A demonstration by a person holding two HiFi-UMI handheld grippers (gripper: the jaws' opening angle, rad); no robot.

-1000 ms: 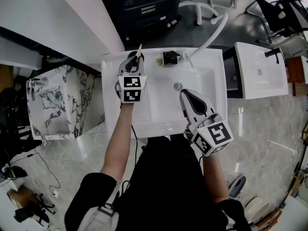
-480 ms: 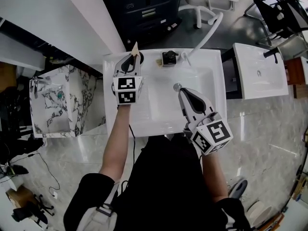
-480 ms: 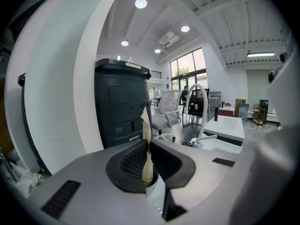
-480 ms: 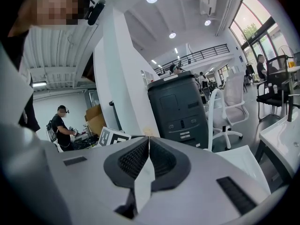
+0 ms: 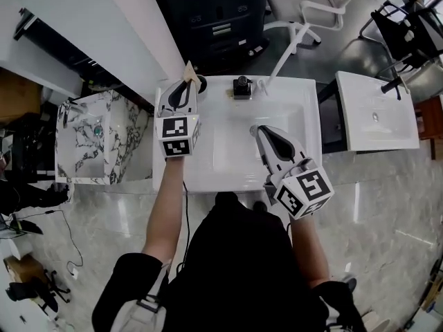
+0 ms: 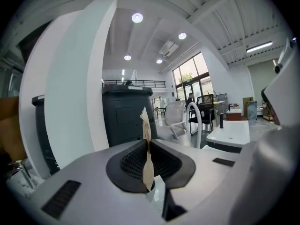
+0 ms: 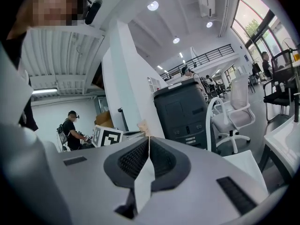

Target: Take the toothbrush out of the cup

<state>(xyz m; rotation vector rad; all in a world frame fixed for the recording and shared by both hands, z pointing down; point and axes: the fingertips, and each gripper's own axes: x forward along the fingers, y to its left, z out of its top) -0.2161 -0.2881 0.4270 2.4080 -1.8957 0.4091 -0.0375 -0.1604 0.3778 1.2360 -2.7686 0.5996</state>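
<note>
My left gripper is shut on a tan toothbrush, whose ragged tip sticks out past the fingertips. In the left gripper view the toothbrush stands upright between the pads of the left gripper and is lifted against the room behind. The dark-rimmed cup sits on the back left corner of the sink, just beside the gripper and partly hidden by it. My right gripper hovers over the white basin, shut, with nothing seen in its jaws.
A white sink with a dark faucet at its back edge. A marble-patterned cabinet stands left, a second white sink right. A dark cabinet and a white chair stand behind.
My left gripper has risen with the toothbrush and drawn back from the cup. The right gripper has lifted a little over the basin.
</note>
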